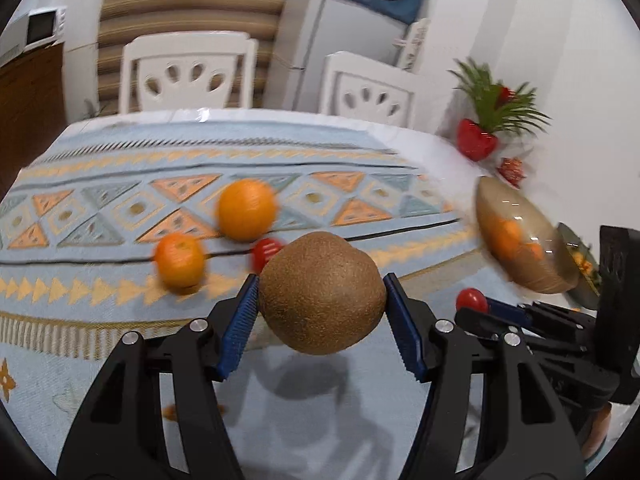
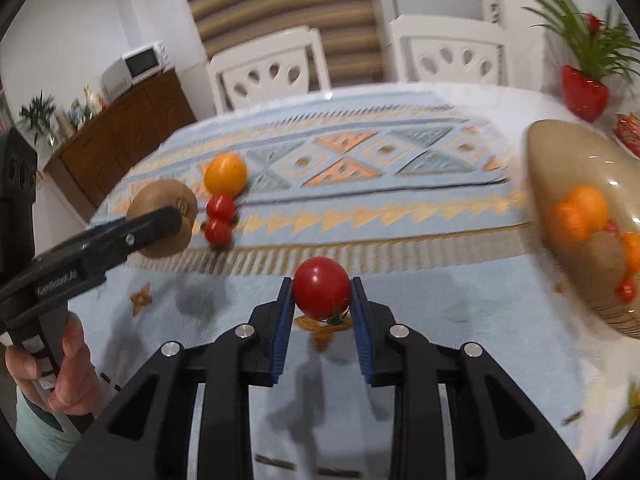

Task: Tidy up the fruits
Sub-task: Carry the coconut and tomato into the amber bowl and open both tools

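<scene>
Both tongs were loaded and carried clear of the cloth. The left gripper was clamped on a kiwi, the blue pads pressed flat to its sides, shadow thrown on the cloth below. The right gripper was closed narrow on a tomato, stalk turned downward.

Off to the right the bowl was seen, part filled already: oranges, a kiwi and small tomatoes were lying inside, blurred but countable as a heap. So a fair share of the sorting was judged done.

Left on the cloth, as seen from the left wrist: two oranges near each other, and a tomato just beside them. From the right wrist two small tomatoes were shown touching, though only one orange could be made out there. Those, plus the two fruits in the air, were reckoned still to be delivered.
</scene>
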The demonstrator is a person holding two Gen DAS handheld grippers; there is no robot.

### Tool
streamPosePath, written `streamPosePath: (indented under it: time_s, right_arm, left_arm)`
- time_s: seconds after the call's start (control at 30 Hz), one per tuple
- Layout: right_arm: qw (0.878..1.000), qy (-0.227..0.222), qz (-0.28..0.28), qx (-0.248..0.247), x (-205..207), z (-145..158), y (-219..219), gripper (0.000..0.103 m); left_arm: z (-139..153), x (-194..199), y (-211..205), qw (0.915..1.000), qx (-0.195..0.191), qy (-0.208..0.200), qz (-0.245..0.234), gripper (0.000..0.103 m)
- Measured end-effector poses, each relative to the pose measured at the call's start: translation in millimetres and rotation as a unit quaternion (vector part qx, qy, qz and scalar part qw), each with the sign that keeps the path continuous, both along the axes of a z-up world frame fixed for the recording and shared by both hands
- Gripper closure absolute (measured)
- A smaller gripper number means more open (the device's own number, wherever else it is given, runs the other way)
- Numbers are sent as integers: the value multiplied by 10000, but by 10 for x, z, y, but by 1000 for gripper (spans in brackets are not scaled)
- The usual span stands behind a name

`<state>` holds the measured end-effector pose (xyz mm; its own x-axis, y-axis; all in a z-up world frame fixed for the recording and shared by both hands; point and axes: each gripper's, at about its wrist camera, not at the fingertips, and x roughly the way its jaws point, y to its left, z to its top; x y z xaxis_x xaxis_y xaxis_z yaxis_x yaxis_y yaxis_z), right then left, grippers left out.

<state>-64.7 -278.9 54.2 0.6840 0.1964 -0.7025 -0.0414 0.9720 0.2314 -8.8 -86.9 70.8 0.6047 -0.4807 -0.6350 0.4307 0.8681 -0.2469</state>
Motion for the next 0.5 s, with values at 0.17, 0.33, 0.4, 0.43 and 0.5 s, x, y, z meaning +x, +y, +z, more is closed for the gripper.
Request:
streamPosePath:
  time_s: [0.17,0.33,0.4,0.43,0.5]
  right_arm:
    - [9982,-368,-466,74,-235,285,-496,76]
    - [9922,-589,-1089,148,-456,479,-1088,76]
    - [9887,-624,-1357,149,-529,509,-1312,76]
    - [9860,-635,-1535,144,-573,516,-1453,76]
    - [9800,-567,-1900,139,-635,497,-1710,76]
  left_arm:
    - [282,-141,-580,9984,7,-202,-537,41]
    - [426,-197,-1182,9941,-51,-202,-1066,41]
    - [476,-228,-1453,9915,-30,-251,-1280,41]
    - [488,-228,-1565,9902,-30,-259,-1375,41]
    - [499,-228,-1813,9861,-117,-150,-1649,41]
